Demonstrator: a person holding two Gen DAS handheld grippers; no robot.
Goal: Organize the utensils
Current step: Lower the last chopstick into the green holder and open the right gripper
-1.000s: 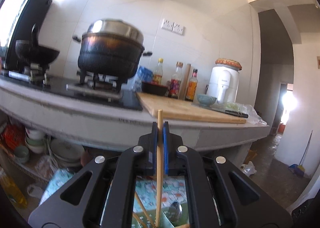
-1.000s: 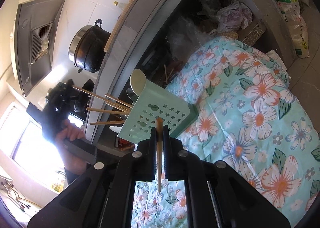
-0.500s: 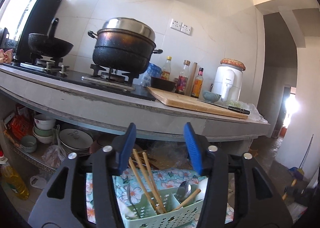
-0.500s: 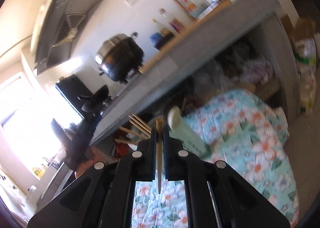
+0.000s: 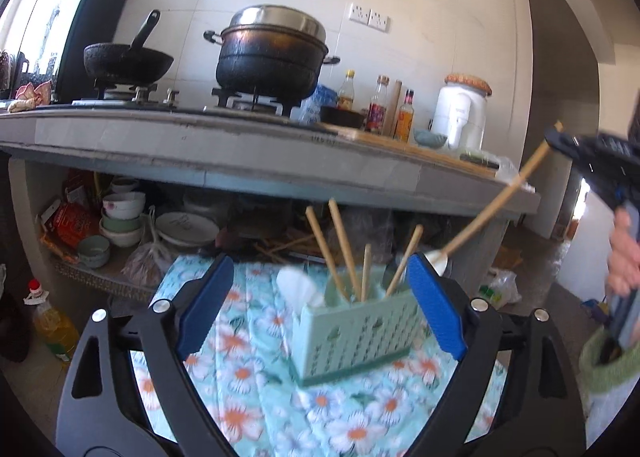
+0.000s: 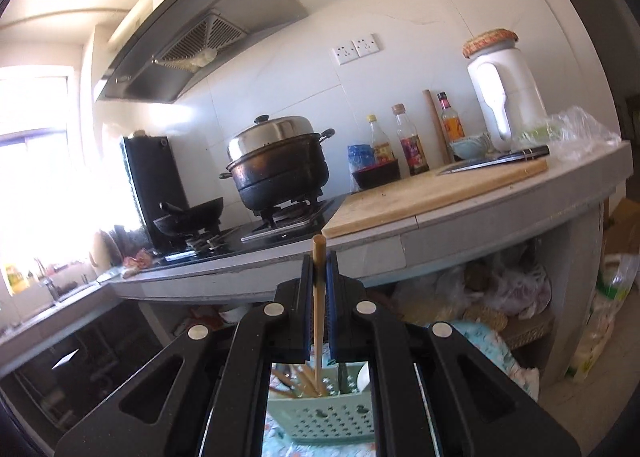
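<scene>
Quite a bit is cut off here: in the right wrist view the right gripper (image 6: 320,269) has its own black body covering most of the green utensil basket (image 6: 320,421), so only the top rim and a strip of the perforated front show through the gap, and you can't tell which compartment the stick's lower end is over or in. That gripper is pinched tight on a wooden chopstick (image 6: 319,297), which runs straight up and down in its own view, top end poking a little above the pads and the bottom end going down toward the basket. From the left wrist view the same chopstick (image 5: 500,201) is blurry and leans on a diagonal, upper end up and right at the right gripper (image 5: 560,139), lower end down-left near the basket; a hand (image 5: 624,253) on the handle is half out of frame at the right edge. The left gripper (image 5: 316,305) has its blue pads spread wide and still opening, with nothing pressed between them; the basket (image 5: 352,333) just sits beyond them on the flowered cloth (image 5: 248,377). Four other chopsticks (image 5: 340,249) stand in the basket, leaning slightly different ways. A whitish thing in the left compartment is too smeared to name. The shelf clutter under the counter (image 5: 240,153) is dim.
</scene>
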